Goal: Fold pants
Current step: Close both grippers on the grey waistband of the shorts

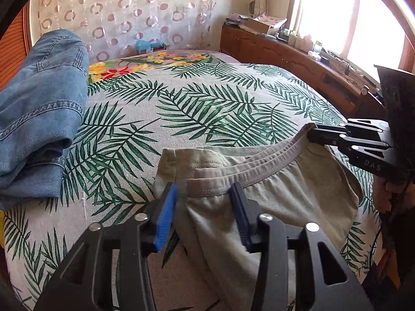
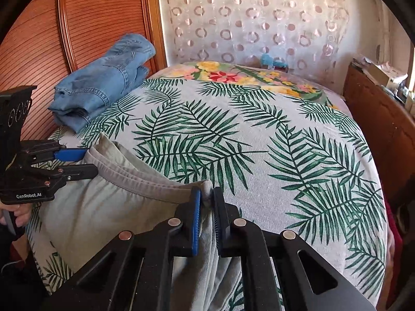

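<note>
One bed (image 1: 212,119) with a palm-leaf cover fills the scene, its far and right stretches open for spreading cloth. Folded blue jeans (image 1: 39,119) sit at its far left, likely set aside as finished. Nearer, the grey pants (image 1: 272,191) lie with the waistband raised. The left gripper (image 1: 205,194) has its fingers apart, straddling the band's left part; the right gripper (image 2: 206,199) is clamped on the right corner, probably to stretch it flat.
</note>
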`<state>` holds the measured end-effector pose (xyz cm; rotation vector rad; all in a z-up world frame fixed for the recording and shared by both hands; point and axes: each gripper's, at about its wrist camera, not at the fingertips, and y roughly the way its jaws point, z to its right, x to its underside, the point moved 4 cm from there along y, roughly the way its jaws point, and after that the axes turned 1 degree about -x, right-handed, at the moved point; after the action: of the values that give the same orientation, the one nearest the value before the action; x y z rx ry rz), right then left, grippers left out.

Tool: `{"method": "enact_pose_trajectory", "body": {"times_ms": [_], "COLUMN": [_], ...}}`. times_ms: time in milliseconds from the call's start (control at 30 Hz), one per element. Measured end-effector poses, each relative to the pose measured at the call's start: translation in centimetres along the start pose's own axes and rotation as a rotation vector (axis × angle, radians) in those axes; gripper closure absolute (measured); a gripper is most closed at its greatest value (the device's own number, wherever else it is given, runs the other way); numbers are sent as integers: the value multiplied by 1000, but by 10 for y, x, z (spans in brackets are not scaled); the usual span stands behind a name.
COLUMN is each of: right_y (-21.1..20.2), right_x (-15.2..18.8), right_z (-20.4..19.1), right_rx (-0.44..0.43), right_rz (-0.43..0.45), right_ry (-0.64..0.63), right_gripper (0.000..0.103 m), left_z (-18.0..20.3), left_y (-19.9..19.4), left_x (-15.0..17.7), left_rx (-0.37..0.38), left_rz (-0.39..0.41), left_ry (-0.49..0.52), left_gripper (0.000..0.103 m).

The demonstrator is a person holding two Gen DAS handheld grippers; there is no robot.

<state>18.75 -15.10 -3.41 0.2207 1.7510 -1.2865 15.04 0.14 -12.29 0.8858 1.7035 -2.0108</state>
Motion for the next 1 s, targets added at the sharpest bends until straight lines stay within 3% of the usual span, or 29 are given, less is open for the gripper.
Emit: {"method": "enact_pose_trajectory", "body": {"times_ms": [500,567,633,700,1000], "right_y": [-32,-38,-42,-45,-29], "right_x": [25,30,33,36,36], "right_z": [5,6,7,8,15], "right_rx": [40,41,37,31,4], "right_rz": [-3,-5,-6,-7,-52], "right_ry": [-9,-3,12,19,79], "right_gripper": [88,79,62,54,46], "left_z": [3,3,3,3,3], "left_y": [3,3,4,4,3], "left_x": [2,2,2,2,2], "left_rx": [-20,-25,-26,-23,-21], "left_rz": [-15,-16,-17,-17,-18], "left_ry": [20,24,25,23,21], "left_gripper": [49,49,49,49,48]}}
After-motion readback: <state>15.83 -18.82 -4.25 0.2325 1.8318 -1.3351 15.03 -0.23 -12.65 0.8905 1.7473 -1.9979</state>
